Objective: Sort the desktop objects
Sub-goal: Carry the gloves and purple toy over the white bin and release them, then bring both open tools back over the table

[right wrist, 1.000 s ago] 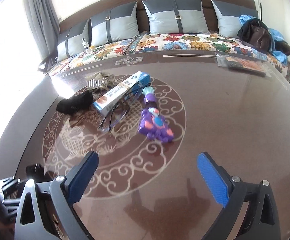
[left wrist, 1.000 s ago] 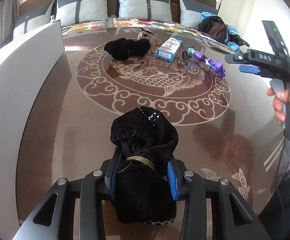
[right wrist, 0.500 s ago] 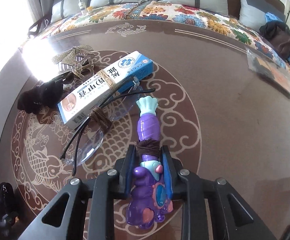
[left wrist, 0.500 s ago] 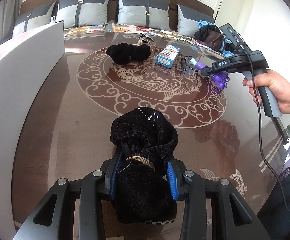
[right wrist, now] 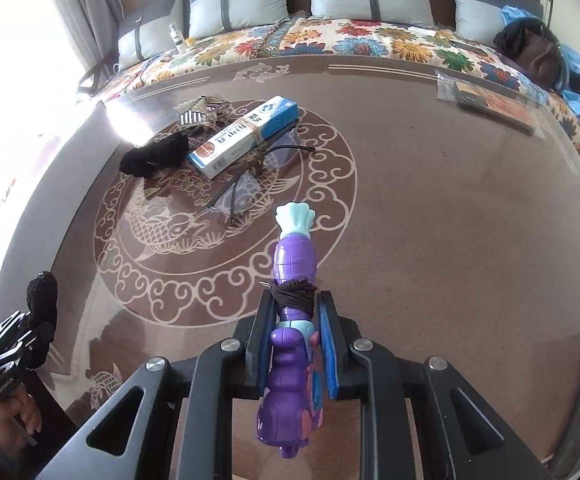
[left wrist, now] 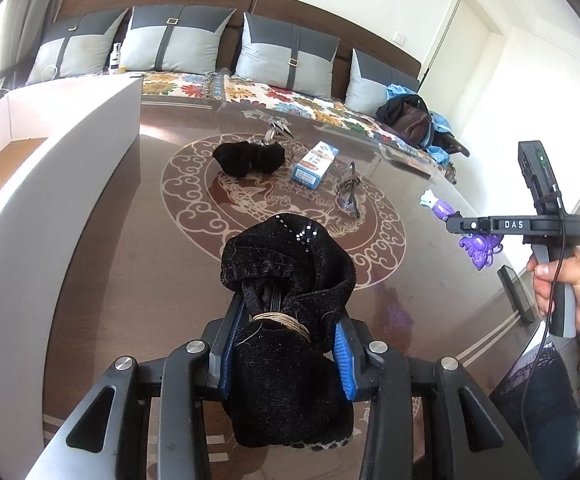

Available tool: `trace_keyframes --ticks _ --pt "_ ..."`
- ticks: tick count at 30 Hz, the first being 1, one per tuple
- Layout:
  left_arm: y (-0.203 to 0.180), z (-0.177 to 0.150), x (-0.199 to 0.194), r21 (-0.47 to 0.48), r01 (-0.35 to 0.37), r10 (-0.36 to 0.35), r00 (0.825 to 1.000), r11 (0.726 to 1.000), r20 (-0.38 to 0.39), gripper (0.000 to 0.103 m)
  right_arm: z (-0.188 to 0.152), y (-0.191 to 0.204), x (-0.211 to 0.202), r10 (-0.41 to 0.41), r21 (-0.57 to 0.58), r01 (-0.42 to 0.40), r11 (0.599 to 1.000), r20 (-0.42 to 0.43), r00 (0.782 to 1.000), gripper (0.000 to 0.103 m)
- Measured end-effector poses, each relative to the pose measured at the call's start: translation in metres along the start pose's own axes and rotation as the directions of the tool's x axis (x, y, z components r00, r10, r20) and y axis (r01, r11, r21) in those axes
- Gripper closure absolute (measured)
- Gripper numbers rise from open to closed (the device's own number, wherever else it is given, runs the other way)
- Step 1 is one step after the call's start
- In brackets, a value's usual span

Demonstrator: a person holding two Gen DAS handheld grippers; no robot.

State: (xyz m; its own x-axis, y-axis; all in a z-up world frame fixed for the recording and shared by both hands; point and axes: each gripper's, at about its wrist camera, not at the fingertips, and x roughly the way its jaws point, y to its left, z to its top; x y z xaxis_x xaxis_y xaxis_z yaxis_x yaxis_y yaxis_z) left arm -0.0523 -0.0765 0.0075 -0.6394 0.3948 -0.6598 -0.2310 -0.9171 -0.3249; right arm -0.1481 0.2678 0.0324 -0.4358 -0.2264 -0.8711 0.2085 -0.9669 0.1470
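My left gripper (left wrist: pixel 286 344) hides its own pads behind the black knitted bundle (left wrist: pixel 288 320) it is clenched on, held above the table (left wrist: pixel 130 264); the bundle's lower end is cut off from sight below the fingers. My right gripper (right wrist: pixel 293 334) is tilted steeply down, its jaws closing on the purple toy (right wrist: pixel 294 280) – the pads press its bound waist, tail fin forward, clear of the tabletop. On the fish medallion lie another black bundle (right wrist: pixel 155 156), a blue-and-white box (right wrist: pixel 246 136) and glasses (right wrist: pixel 250 188) – lenses hard to make out.
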Motion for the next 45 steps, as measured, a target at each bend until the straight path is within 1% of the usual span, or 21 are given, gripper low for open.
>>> trace_keyframes --ticks 4,7,9,12,14,16,18,20,23,24,26,28,29,30,33,34,35,36,39,42,45 --pt "0.026 0.017 -0.055 -0.045 -0.025 0.029 0.996 0.999 0.089 0.064 0.008 0.057 -0.025 0.093 -0.062 -0.089 0.994 0.054 0.994 0.082" --pt "0.066 0.029 -0.095 -0.105 -0.079 0.092 0.987 0.991 0.133 0.064 0.025 0.12 -0.035 0.202 -0.113 -0.191 0.975 0.098 0.974 0.082" --pt "0.099 0.036 -0.118 -0.145 -0.145 0.166 0.976 0.979 0.143 0.064 0.036 0.17 -0.037 0.294 -0.145 -0.277 0.95 0.116 0.949 0.082" --pt "0.155 0.041 -0.141 -0.222 -0.242 0.272 0.955 0.944 0.118 0.064 0.048 0.253 -0.034 0.426 -0.2 -0.4 0.894 0.108 0.898 0.082" --pt "0.19 0.041 -0.149 -0.263 -0.301 0.332 0.94 0.917 0.082 0.064 0.049 0.31 -0.026 0.488 -0.242 -0.458 0.856 0.082 0.869 0.082" --pt "0.217 0.038 -0.151 -0.291 -0.343 0.367 0.93 0.893 0.032 0.064 0.048 0.364 -0.017 0.523 -0.288 -0.489 0.823 0.051 0.851 0.082" --pt "0.236 0.03 -0.149 -0.319 -0.361 0.373 0.928 0.876 -0.026 0.064 0.044 0.411 -0.003 0.534 -0.328 -0.501 0.801 0.013 0.845 0.082" --pt "0.247 0.019 -0.145 -0.34 -0.385 0.383 0.921 0.858 -0.076 0.062 0.036 0.447 0.014 0.519 -0.365 -0.489 0.792 -0.018 0.855 0.082" --pt "0.255 0.002 -0.141 -0.363 -0.396 0.384 0.917 0.843 -0.109 0.052 0.024 0.477 0.045 0.482 -0.371 -0.47 0.801 -0.067 0.874 0.081" --pt "0.256 -0.002 -0.14 -0.369 -0.402 0.387 0.915 0.838 -0.116 0.046 0.02 0.481 0.057 0.463 -0.36 -0.464 0.81 -0.094 0.881 0.08" --pt "0.248 -0.003 -0.139 -0.337 -0.421 0.413 0.905 0.842 -0.1 0.042 0.014 0.477 0.07 0.435 -0.337 -0.444 0.83 -0.107 0.894 0.077" --pt "0.239 -0.002 -0.141 -0.323 -0.436 0.434 0.897 0.84 -0.082 0.03 0.013 0.463 0.07 0.447 -0.315 -0.45 0.836 -0.086 0.89 0.062" --pt "0.235 -0.001 -0.144 -0.319 -0.438 0.441 0.895 0.84 -0.065 0.029 0.013 0.455 0.064 0.454 -0.311 -0.45 0.837 -0.064 0.889 0.045" --pt "0.23 0.0 -0.148 -0.316 -0.436 0.444 0.894 0.843 -0.05 0.029 0.012 0.445 0.058 0.453 -0.318 -0.439 0.84 -0.034 0.891 0.032" --pt "0.209 0.007 -0.147 -0.302 -0.415 0.431 0.902 0.858 -0.015 0.029 0.014 0.409 0.032 0.425 -0.357 -0.375 0.855 0.071 0.902 0.02" --pt "0.199 0.009 -0.145 -0.291 -0.406 0.423 0.906 0.866 -0.006 0.029 0.014 0.394 0.025 0.404 -0.364 -0.344 0.866 0.102 0.909 0.017" --pt "0.188 0.011 -0.143 -0.275 -0.398 0.415 0.91 0.875 0.002 0.029 0.012 0.376 0.02 0.375 -0.367 -0.305 0.879 0.135 0.917 0.01" --pt "0.176 0.014 -0.139 -0.255 -0.386 0.402 0.916 0.886 0.011 0.029 0.01 0.357 0.016 0.341 -0.367 -0.262 0.892 0.168 0.925 0.008" --pt "0.128 0.02 -0.129 -0.179 -0.337 0.349 0.936 0.924 0.037 0.029 -0.007 0.292 0.015 0.219 -0.361 -0.127 0.924 0.229 0.948 0.007" --pt "0.075 0.019 -0.113 -0.1 -0.267 0.272 0.961 0.959 0.049 0.028 -0.03 0.22 0.027 0.073 -0.306 -0.006 0.952 0.21 0.975 0.007" --pt "0.028 0.007 -0.085 -0.056 -0.188 0.19 0.982 0.981 0.023 0.012 -0.06 0.149 0.033 -0.036 -0.223 0.077 0.972 0.18 0.983 0.007"
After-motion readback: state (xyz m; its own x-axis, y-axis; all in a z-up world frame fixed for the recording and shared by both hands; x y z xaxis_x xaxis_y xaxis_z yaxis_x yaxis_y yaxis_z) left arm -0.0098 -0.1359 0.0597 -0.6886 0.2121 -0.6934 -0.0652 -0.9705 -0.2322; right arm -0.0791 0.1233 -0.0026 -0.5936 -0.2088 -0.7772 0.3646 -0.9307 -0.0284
